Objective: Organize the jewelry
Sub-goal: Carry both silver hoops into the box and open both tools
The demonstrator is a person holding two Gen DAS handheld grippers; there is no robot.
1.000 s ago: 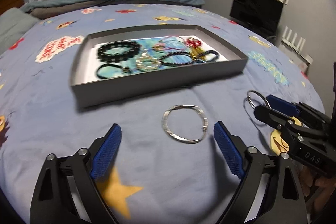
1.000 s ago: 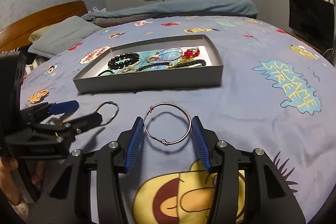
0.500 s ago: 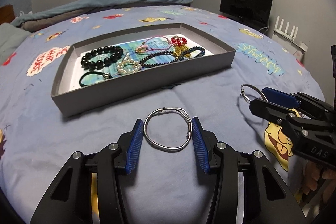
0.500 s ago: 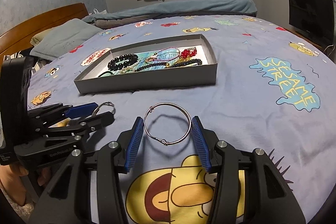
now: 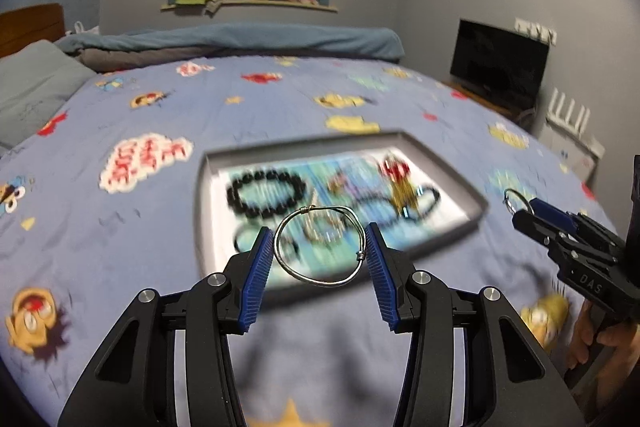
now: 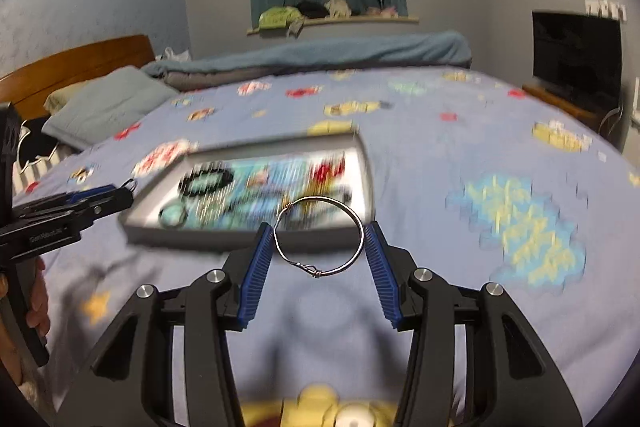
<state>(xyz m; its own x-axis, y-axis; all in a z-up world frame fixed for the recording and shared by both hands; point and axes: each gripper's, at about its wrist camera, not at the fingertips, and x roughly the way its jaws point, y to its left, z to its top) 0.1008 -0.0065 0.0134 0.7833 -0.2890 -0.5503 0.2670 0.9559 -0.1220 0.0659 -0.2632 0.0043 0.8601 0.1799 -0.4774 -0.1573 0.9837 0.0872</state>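
My left gripper (image 5: 319,247) is shut on a silver bangle (image 5: 288,267) and holds it in the air in front of the grey jewelry tray (image 5: 474,205). My right gripper (image 6: 319,241) is shut on a thin silver wire bangle (image 6: 358,223), also lifted above the bed. The tray (image 6: 248,235) holds a black bead bracelet (image 5: 240,201), a red and gold piece (image 5: 398,173) and several other bracelets, all blurred. The right gripper shows at the right of the left wrist view (image 5: 520,213); the left gripper shows at the left of the right wrist view (image 6: 124,197).
The tray lies on a blue cartoon-print bedsheet (image 5: 120,251). A folded blue duvet (image 5: 240,43) and a pillow (image 5: 32,87) lie at the far side. A black TV (image 5: 498,69) stands at the right wall.
Both grippers have risen off the sheet with their bangles and moved toward the tray. The left gripper closed on its bangle a second ago.
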